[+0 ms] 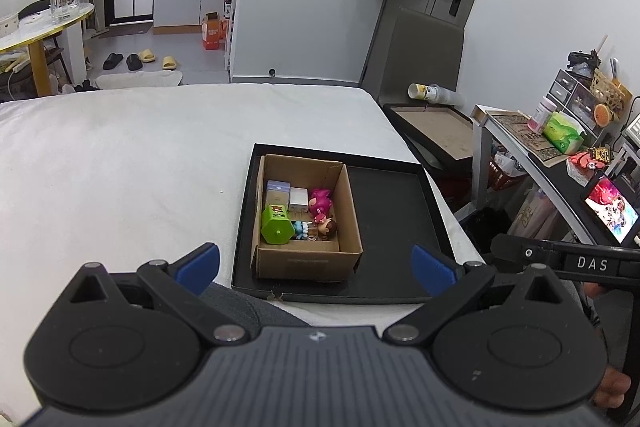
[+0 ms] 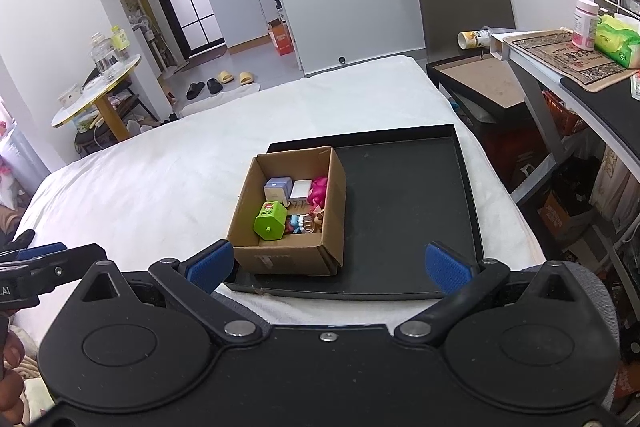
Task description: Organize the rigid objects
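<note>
Your left gripper [image 1: 316, 269] and right gripper [image 2: 328, 265] both hang wide open, empty. The toys sit inside the cardboard box [image 1: 308, 259], on the black tray's [image 1: 392, 227] left side.

Right gripper [image 2: 328, 267] jaws spread wide, empty. Cardboard box [image 2: 288, 255] sits in black tray [image 2: 404, 211] on white bed [image 2: 140, 187]; green toy [image 2: 270, 221] inside.

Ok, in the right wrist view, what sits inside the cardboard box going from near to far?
Green toy nearest, beside the small blue-and-brown figure; then, further back, the lilac cube, white cube and pink toy in a row against the far wall of the box.
</note>
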`<state>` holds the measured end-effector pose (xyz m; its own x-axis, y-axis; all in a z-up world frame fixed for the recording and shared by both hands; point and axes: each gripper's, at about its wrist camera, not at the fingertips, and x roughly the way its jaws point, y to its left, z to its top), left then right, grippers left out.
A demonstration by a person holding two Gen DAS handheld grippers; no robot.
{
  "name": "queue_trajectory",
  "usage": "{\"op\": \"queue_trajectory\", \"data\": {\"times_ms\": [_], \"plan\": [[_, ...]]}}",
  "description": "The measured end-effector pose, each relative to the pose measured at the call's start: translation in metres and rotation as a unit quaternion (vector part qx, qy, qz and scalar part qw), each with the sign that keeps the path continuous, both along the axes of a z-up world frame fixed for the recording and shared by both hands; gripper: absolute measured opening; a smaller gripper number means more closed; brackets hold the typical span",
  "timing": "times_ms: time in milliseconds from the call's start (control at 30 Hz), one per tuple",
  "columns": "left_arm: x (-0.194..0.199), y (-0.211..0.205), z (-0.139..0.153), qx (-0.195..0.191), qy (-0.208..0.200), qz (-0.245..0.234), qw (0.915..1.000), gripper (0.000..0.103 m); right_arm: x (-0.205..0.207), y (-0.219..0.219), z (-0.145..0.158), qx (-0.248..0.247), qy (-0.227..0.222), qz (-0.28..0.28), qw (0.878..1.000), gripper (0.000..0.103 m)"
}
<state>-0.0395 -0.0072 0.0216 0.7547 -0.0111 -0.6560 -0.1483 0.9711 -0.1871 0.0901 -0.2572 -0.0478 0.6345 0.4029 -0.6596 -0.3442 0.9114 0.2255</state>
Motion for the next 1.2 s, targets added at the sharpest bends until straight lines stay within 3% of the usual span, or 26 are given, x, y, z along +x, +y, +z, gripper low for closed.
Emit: {"op": "queue_trajectory", "data": {"times_ms": [1200], "plan": [[0.0031, -0.0049, -0.0041, 0.007, 0.011, -0.010, 0.9999, 0.101, -0.0003, 0.0020, -0.0007, -0.017, -0.004, -0.001, 1.000, 0.103]]}}
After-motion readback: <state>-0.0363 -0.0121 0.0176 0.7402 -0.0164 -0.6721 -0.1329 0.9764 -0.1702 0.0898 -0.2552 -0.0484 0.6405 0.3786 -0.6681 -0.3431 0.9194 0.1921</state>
